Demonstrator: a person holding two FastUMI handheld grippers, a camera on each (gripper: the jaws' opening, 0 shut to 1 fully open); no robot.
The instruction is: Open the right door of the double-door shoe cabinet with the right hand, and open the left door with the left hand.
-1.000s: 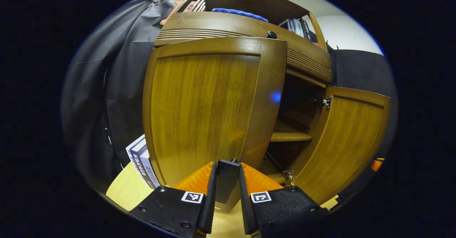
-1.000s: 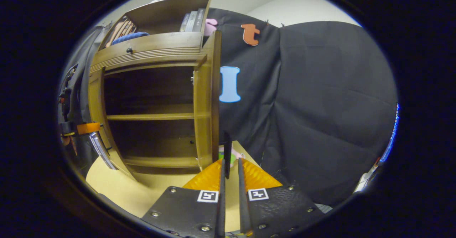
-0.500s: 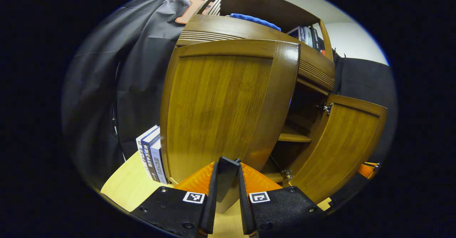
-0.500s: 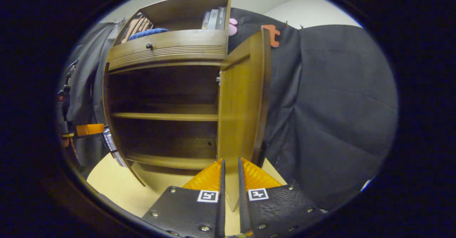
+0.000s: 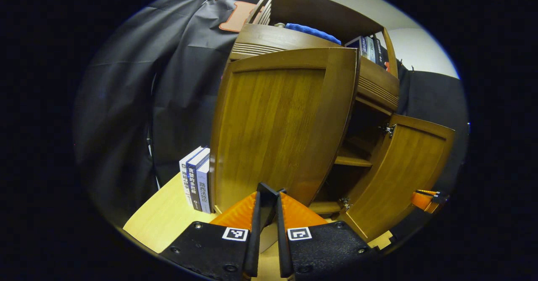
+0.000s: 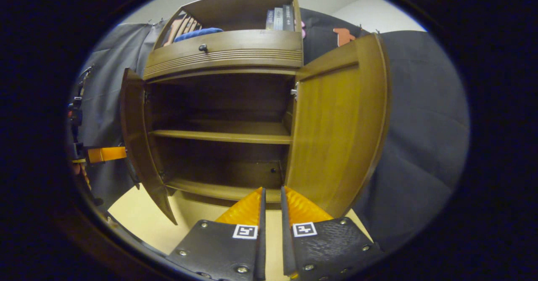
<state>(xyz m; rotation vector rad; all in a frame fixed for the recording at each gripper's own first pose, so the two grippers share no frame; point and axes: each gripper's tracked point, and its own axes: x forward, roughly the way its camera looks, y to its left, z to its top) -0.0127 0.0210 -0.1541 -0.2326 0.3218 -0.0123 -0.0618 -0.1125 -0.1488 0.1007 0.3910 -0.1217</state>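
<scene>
The left gripper (image 5: 265, 205) has its jaws clamped on the handle at the left door's (image 5: 277, 125) lower edge — a grip for swinging the door out. The right door (image 6: 336, 125), at three o'clock of the shoe cabinet (image 6: 222, 54), stands wide; the right gripper (image 6: 271, 201) sits before it, jaws nearly together, holding nothing — apparently finished.

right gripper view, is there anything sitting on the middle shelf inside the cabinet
No, the middle shelf lies bare between the open left door and right door.
</scene>
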